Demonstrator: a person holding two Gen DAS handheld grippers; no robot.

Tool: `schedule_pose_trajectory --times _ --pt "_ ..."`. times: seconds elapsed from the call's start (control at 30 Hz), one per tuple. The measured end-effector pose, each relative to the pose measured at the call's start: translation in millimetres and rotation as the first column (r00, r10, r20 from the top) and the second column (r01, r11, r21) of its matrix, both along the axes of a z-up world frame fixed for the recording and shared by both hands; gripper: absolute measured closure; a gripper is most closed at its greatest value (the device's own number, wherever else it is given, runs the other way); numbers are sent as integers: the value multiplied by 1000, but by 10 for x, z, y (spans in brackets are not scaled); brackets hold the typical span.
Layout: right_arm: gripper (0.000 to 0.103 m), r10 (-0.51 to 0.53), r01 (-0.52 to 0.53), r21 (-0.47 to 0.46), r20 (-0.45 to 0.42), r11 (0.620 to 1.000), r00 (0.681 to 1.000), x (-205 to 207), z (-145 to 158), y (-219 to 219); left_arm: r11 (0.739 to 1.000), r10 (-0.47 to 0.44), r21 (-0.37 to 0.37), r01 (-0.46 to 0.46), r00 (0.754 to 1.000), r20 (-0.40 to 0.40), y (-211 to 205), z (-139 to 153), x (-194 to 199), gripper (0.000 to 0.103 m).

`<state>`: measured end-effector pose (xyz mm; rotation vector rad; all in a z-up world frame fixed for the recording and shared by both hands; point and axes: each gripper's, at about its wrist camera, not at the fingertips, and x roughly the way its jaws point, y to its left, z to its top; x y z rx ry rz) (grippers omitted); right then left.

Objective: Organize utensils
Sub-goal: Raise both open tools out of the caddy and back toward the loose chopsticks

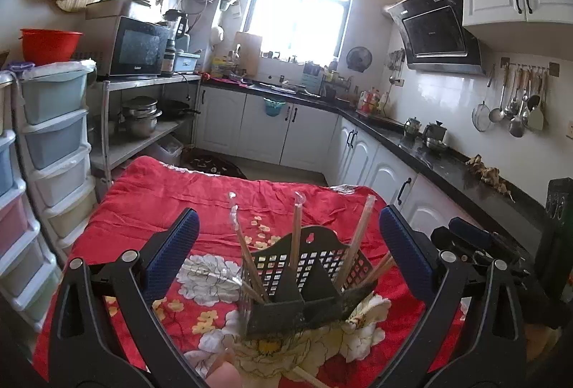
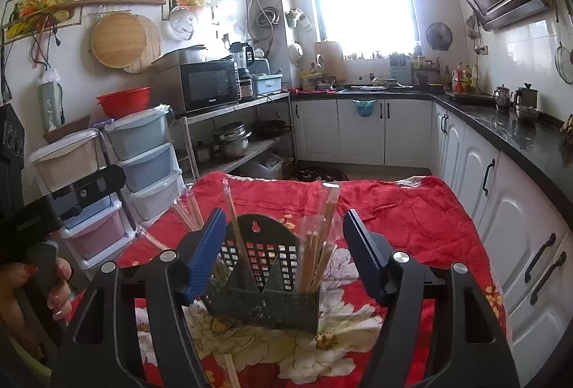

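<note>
**Both hands empty, one pair left to stow**

Your left gripper (image 1: 288, 245) stands wide open, empty. The black holder (image 1: 304, 284) sits between its jaws on the red cloth (image 1: 161, 194), wrapped chopsticks (image 1: 295, 230) upright inside. Your right gripper (image 2: 283, 248) is open too, holding nothing. I judge the next pickup is the loose chopstick (image 2: 231, 370) at 6 o'clock of the holder.

Both wrist views near, facing window; share utensil holder (image 1: 304, 284).
</note>
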<state>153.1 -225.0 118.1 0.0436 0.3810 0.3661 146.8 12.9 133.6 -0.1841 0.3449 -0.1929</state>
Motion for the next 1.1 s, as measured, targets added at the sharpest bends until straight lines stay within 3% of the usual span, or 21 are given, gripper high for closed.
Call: schedule_pose_trajectory --times 0.53,1.1 --pt "30 6 -7 -35 -22 999 1000 -312 -179 26 1000 15 15 -14 998 -58 12 -343 -224 11" --pt "29 -43 30 -71 -183 997 982 -448 -770 -120 1000 -23 1 24 979 -204 -86 -885 -277 11"
